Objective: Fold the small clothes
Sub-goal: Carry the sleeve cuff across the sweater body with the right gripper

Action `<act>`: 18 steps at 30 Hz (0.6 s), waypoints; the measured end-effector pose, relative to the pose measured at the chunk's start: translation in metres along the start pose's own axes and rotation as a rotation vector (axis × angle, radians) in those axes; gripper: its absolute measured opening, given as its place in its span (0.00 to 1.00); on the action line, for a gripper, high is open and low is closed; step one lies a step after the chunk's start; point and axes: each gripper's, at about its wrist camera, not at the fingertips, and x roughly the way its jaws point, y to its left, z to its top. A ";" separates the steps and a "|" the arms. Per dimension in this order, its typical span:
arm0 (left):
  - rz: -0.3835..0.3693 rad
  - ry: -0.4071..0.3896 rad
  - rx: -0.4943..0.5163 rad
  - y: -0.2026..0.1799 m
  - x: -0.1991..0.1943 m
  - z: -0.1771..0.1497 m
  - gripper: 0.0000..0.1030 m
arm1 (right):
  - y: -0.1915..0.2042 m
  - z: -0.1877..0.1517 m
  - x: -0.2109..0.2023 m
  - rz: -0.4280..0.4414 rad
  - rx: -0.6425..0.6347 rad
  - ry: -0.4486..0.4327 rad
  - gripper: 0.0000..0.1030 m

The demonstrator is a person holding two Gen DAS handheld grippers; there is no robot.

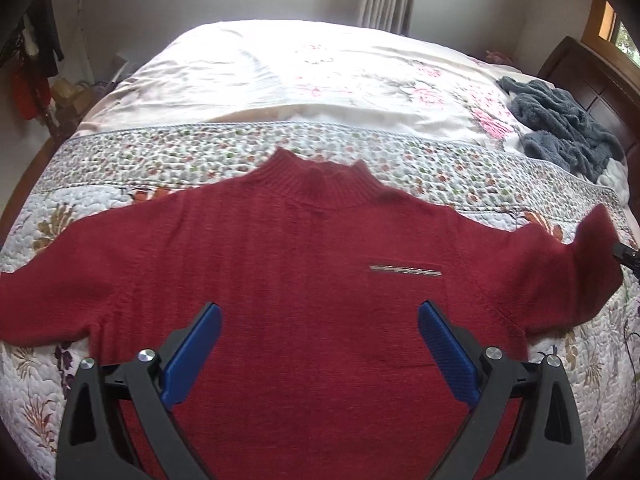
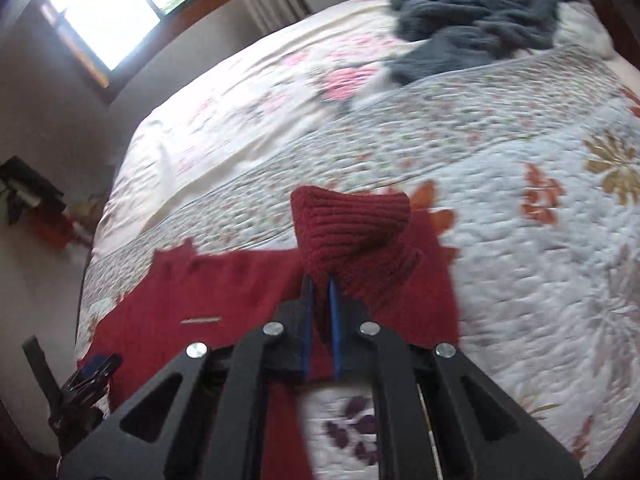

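Blue pads (image 2: 333,312) of R gripper (image 2: 320,292) pinch sweater (image 1: 304,264) cuff (image 2: 352,236), lifted for folding inward; L gripper (image 1: 319,316) spread wide, empty.

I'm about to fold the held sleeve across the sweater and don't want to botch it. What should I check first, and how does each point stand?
1. Right gripper shut on the sleeve cuff: ok.
2. Left gripper open, free of cloth, over the red sweater: ok.
3. Sweater body flat on the quilt: ok.
4. Other sleeve laid out straight: ok.
5. Grey fleece garment clear of the fold path: ok.
6. Hem lying flat: cannot tell, hidden behind the left gripper.
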 end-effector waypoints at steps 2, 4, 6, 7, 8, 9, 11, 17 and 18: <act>-0.002 0.004 -0.009 0.007 -0.001 0.001 0.95 | 0.033 -0.008 0.013 0.005 -0.062 0.016 0.06; 0.001 0.008 -0.014 0.014 -0.002 0.002 0.95 | 0.064 -0.019 0.030 0.006 -0.128 0.042 0.06; -0.005 0.014 -0.020 0.019 -0.002 0.002 0.95 | 0.084 -0.028 0.046 0.019 -0.160 0.067 0.06; -0.007 0.016 -0.027 0.023 -0.002 0.002 0.95 | 0.098 -0.035 0.059 0.011 -0.184 0.085 0.06; -0.008 0.017 -0.032 0.025 -0.002 0.002 0.95 | 0.106 -0.040 0.068 0.000 -0.198 0.097 0.06; -0.009 0.018 -0.038 0.028 -0.003 0.002 0.95 | 0.111 -0.044 0.076 -0.004 -0.208 0.112 0.06; -0.028 0.024 -0.044 0.031 -0.002 0.002 0.95 | 0.121 -0.057 0.097 -0.010 -0.232 0.157 0.06; -0.062 0.049 -0.037 0.028 0.003 0.005 0.95 | 0.117 -0.081 0.112 0.079 -0.227 0.254 0.15; -0.071 0.053 -0.030 0.024 0.004 0.006 0.95 | 0.116 -0.082 0.105 0.093 -0.227 0.237 0.15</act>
